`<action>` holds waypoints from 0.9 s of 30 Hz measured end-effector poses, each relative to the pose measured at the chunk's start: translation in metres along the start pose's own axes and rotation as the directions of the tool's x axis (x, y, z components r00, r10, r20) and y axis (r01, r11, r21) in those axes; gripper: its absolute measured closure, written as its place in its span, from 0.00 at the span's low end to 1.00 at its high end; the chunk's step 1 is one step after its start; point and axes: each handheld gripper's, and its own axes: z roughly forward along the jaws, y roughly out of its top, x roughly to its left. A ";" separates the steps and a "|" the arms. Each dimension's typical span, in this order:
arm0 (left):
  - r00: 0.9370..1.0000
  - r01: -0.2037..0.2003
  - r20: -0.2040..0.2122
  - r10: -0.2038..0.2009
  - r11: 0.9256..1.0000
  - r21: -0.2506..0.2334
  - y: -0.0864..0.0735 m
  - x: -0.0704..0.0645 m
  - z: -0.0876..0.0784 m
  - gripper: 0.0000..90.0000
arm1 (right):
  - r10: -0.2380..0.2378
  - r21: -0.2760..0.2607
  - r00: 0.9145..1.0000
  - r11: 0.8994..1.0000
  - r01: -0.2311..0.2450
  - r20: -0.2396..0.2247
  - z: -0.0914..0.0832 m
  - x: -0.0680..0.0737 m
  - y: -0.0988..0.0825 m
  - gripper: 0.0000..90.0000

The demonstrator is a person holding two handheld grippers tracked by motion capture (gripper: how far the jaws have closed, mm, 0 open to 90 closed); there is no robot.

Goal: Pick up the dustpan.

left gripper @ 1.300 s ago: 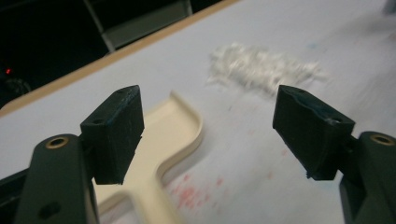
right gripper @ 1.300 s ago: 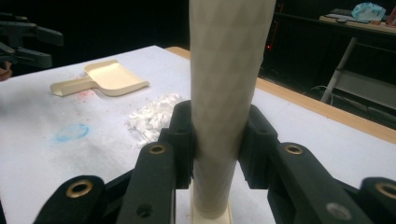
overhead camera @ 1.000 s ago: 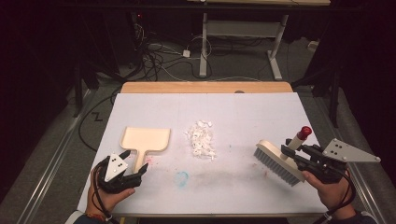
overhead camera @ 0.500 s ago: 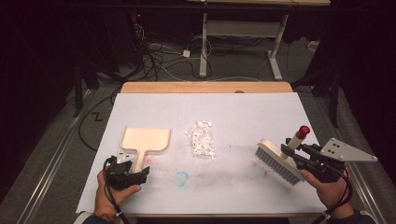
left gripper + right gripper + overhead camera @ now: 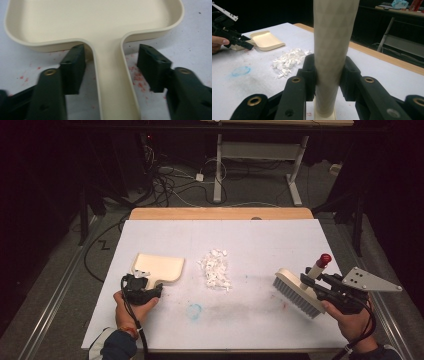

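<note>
A: So left claw has just been closing around the dustpan handle, pads not touching yet. Right claw?

B: Clamped on the brush. Scraps sit between them. Next, I'd guess: finish the grip, then sweep.

The dustpan looks like smooth, slightly glossy cream plastic. The brush handle is matt with a faint diamond texture. White paper scraps lie on the matt, stained table.
</note>
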 end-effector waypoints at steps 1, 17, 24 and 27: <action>1.000 0.004 -0.005 -0.004 1.000 -0.006 0.000 0.001 0.000 0.51 | 0.005 0.001 1.000 1.000 -0.005 -0.001 0.000 0.000 0.000 0.78; 0.994 -0.102 0.048 0.101 0.995 0.023 0.018 0.015 0.004 0.71 | -0.001 0.024 1.000 1.000 0.002 -0.014 0.007 0.000 -0.002 0.78; 0.988 -0.148 0.049 0.147 0.989 0.023 0.021 0.015 -0.013 0.71 | 0.003 0.023 1.000 1.000 -0.003 -0.004 0.007 -0.002 -0.003 0.78; 0.982 -0.183 0.050 0.182 0.983 0.020 0.021 0.013 -0.022 0.71 | -0.001 0.026 1.000 1.000 0.001 0.002 0.007 -0.002 -0.003 0.78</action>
